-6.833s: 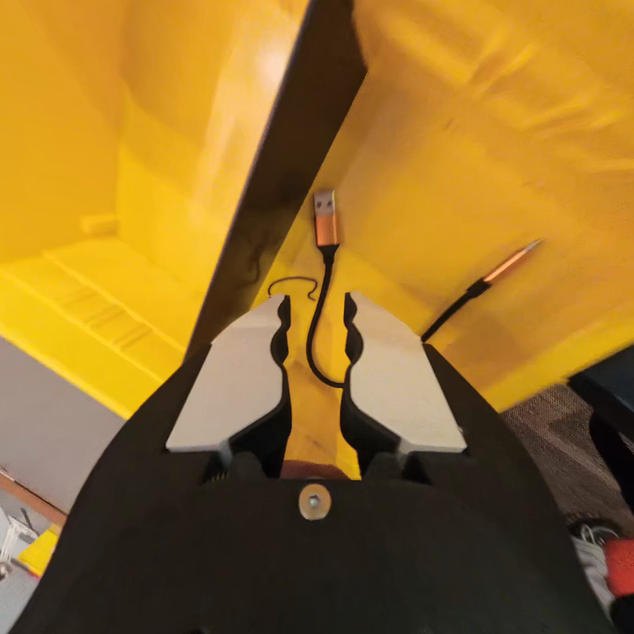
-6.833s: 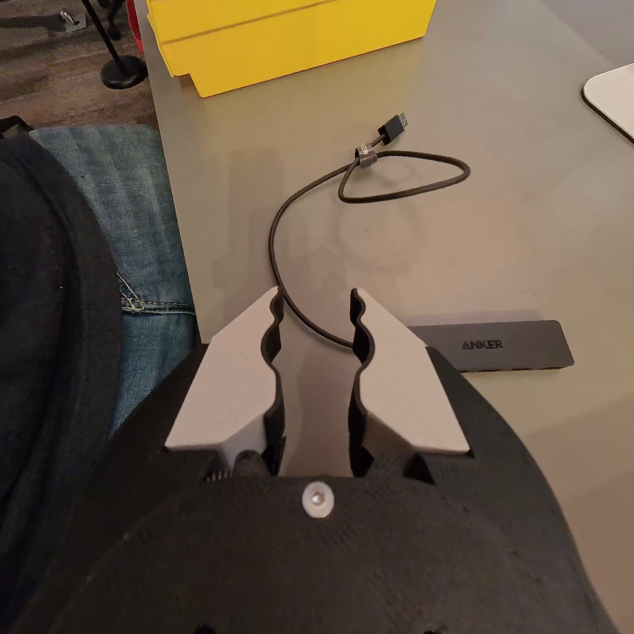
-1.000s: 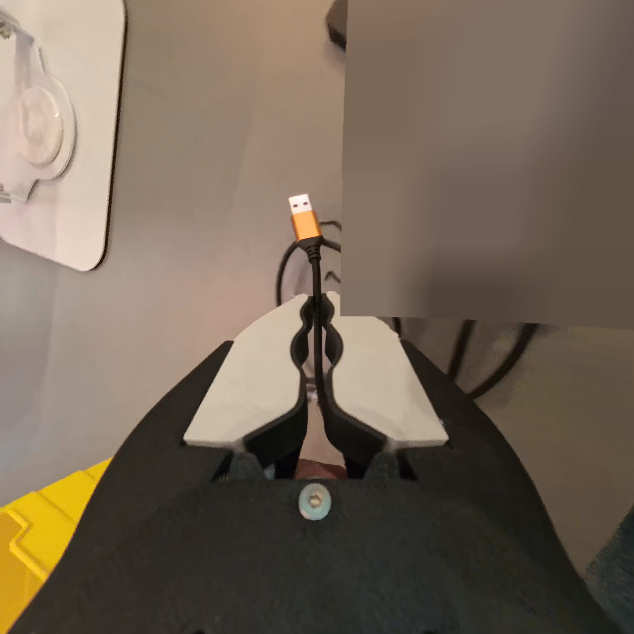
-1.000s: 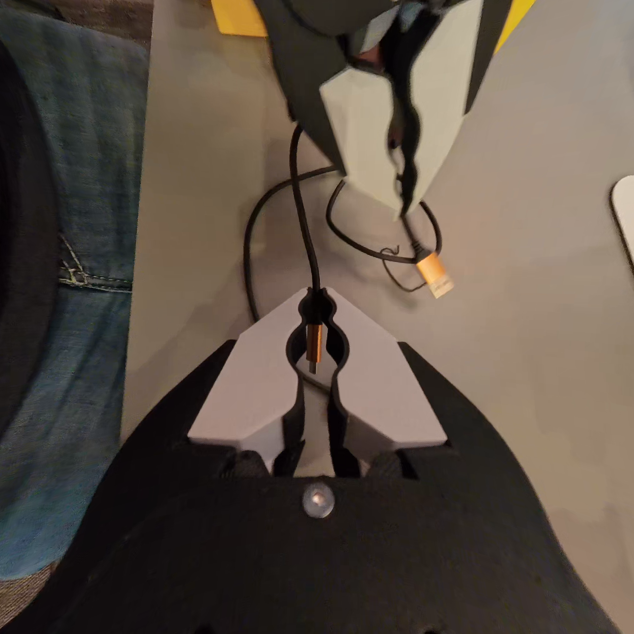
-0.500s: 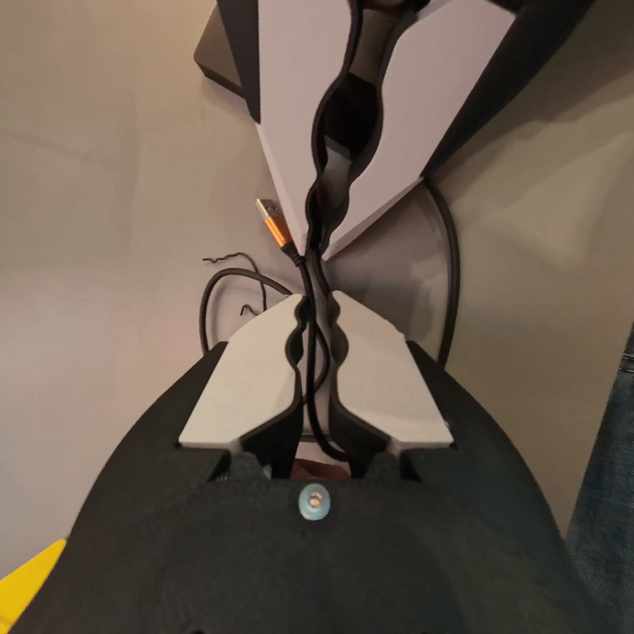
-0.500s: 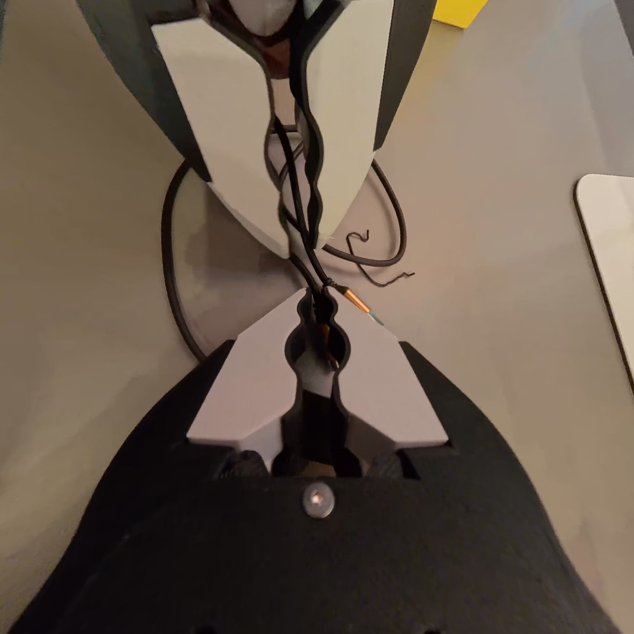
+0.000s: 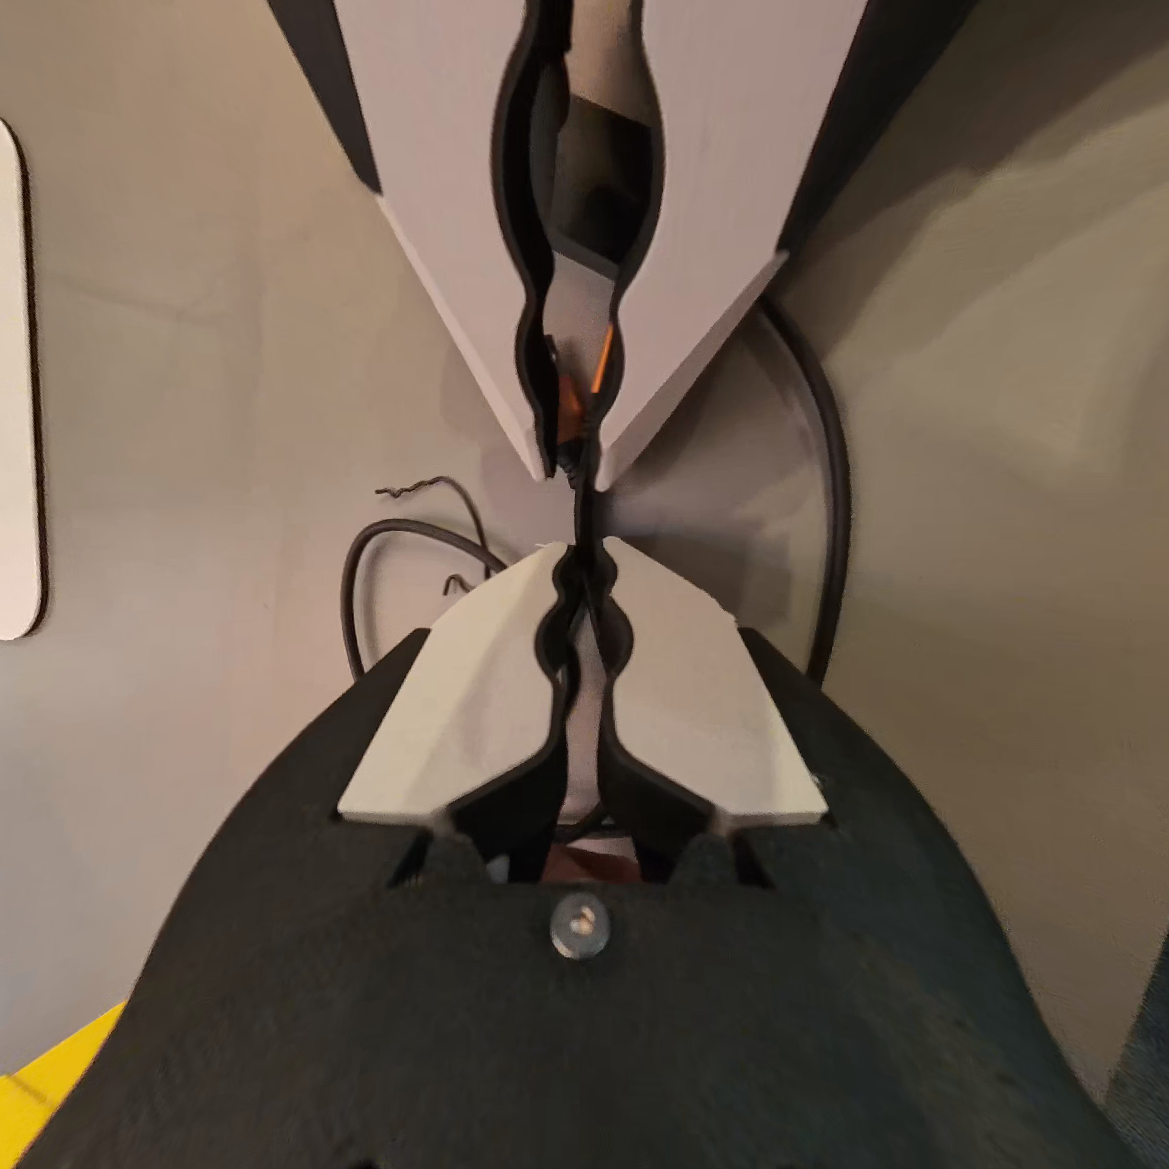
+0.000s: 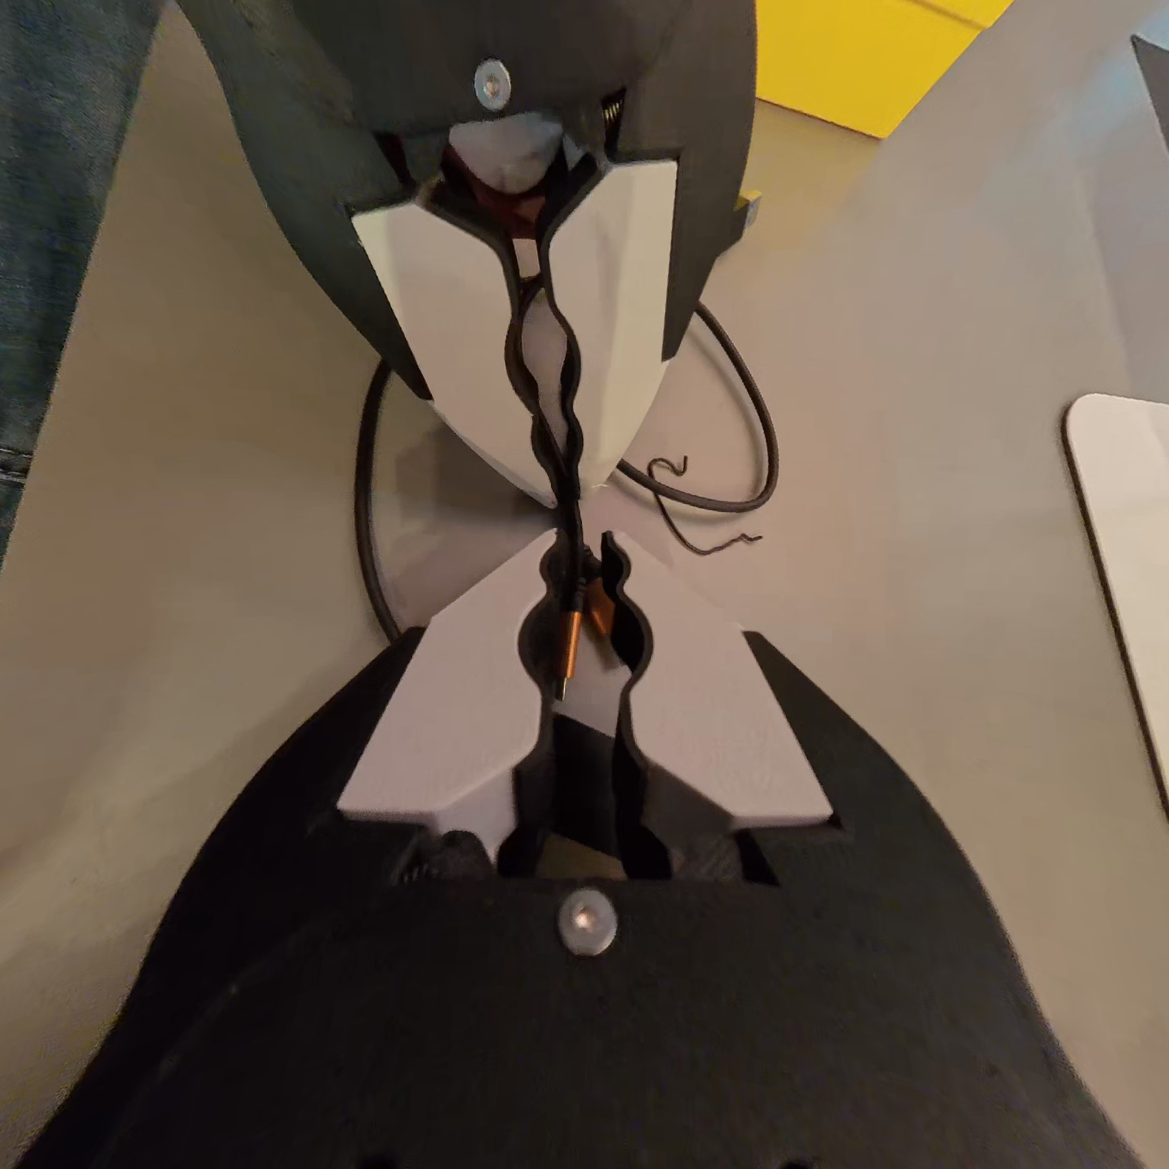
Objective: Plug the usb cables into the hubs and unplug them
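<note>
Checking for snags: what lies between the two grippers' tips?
Only the black cable, doubled, bridges the left gripper and right gripper above the table, in both views.

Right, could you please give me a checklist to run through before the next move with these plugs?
1. Left gripper shut on the black cable: ok.
2. Right gripper firm on the orange plugs: cannot tell, jaws slightly apart.
3. One plug singled out: not ok, two lie together.
4. Hub port facing a plug: cannot tell, hub mostly hidden.
5. Plug inserted: not ok.
</note>
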{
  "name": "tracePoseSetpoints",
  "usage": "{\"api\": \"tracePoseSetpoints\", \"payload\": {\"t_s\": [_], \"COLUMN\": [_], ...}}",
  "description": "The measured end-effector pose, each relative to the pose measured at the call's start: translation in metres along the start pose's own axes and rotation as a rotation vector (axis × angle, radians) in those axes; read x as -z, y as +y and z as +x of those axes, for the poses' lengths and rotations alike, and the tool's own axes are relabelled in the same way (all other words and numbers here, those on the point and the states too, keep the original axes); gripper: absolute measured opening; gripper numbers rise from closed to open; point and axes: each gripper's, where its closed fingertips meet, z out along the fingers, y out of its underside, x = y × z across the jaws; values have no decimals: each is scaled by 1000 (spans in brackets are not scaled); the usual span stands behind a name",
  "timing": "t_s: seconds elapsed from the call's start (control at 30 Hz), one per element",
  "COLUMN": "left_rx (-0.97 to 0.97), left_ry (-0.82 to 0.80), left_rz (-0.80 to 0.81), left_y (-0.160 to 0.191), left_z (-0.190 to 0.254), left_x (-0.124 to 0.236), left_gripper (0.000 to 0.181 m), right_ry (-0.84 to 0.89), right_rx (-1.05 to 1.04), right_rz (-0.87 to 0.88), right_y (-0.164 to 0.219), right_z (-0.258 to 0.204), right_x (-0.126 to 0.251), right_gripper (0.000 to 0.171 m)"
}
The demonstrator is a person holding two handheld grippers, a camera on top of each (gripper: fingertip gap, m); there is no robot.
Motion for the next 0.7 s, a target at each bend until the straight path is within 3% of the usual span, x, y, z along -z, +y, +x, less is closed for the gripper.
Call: {"api": "tracePoseSetpoints", "payload": {"t_s": [0.13, 0.23, 0.33, 0.5, 0.7], "left_rx": [-37, -47, -83, -77, -67], "left_ry": [-13, -39, -86, -88, -105], "left_rz": [27, 49, 73, 100, 64], "left_y": [-3, -7, -13, -18, -18], "left_z": [3, 2, -2, -5, -22], "left_x": [2, 4, 9, 15, 28], "left_gripper": [3, 3, 3, 4, 20], "right_ry": [-70, -106, -124, -113, -98], "right_rx": [-13, -10, -77, -100, -93], "right_rz": [-20, -49, -43, -9, -46], "right_y": [-2, 1, 3, 1, 14], "right_z": [-6, -11, -8, -4, -1], "right_x": [-5, -14, -16, -11, 1], "right_gripper": [27, 22, 1, 1, 1]}}
